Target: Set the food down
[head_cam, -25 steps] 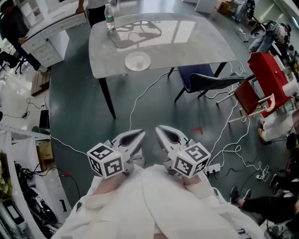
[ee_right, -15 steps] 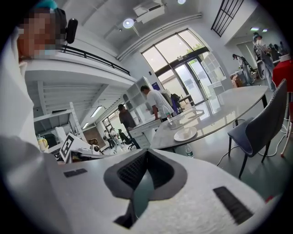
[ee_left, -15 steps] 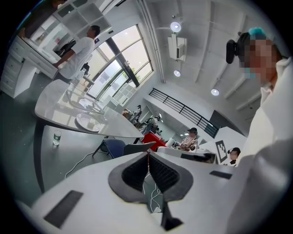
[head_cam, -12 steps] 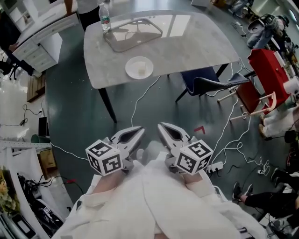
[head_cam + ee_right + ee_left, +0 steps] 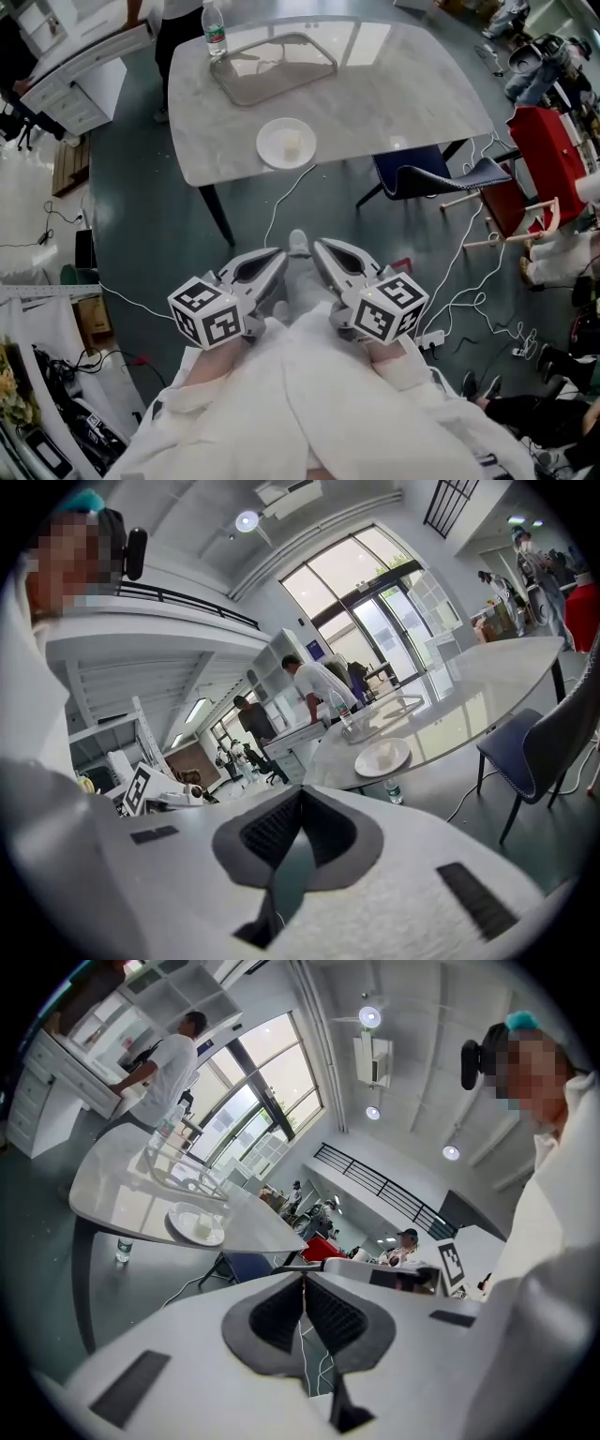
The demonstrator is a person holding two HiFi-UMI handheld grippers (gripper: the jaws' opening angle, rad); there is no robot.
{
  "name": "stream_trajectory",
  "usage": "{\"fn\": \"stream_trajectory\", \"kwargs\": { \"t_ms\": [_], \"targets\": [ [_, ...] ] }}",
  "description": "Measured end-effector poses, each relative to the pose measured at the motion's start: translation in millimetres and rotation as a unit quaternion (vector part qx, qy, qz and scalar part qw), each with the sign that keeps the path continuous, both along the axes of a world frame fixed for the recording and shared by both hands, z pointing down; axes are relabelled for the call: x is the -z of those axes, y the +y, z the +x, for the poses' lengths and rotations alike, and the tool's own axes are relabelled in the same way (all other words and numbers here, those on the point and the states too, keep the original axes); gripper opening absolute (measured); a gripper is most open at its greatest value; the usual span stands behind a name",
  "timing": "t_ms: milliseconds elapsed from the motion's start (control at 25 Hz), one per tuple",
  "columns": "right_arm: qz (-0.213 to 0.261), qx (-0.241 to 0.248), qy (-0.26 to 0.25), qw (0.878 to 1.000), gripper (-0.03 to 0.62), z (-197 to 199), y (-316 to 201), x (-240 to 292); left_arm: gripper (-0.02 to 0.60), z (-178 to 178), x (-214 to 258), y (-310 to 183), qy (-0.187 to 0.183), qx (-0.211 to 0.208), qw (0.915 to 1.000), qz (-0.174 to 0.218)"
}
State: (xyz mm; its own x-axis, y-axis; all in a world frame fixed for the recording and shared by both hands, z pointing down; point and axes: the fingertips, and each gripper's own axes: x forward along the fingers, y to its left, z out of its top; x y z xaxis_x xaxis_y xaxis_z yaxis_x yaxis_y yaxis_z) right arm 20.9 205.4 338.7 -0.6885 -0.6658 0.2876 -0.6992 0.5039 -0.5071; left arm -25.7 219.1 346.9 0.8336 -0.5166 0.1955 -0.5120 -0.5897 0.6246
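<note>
left claw [image 5: 280,254] closed, empty | right claw [image 5: 318,246] closed, empty | plate [image 5: 271,152]: maybe food [image 5: 292,143]

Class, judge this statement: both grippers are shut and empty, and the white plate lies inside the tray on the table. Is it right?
No. The white plate lies on the bare table, apart from the tray, as the head view shows. The left gripper and right gripper are indeed shut and empty.

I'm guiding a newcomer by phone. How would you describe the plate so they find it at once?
Find the big pale marble table ahead. Near its front edge, closer than the clear tray and the water bottle, sits a small round white plate. It alone is round and carries a small pale piece of food.
</note>
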Motion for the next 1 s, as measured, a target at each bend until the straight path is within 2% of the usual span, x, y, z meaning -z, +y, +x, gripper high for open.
{"fn": "stream_trajectory", "kwargs": {
  "t_ms": [240,1000],
  "targets": [
    [-0.004,0.009,-0.003,1.0,0.002,3.8,-53.7,0.6,0.018,7.8,0.2,-48.8,-0.013,-0.001,0.9999,0.002],
    [-0.007,0.061,0.004,0.998,0.002,32.6,-227.3,6.2,0.018,34.9,5.2,-220.2,-0.015,0.055,0.9984,-0.003]
  ]
}}
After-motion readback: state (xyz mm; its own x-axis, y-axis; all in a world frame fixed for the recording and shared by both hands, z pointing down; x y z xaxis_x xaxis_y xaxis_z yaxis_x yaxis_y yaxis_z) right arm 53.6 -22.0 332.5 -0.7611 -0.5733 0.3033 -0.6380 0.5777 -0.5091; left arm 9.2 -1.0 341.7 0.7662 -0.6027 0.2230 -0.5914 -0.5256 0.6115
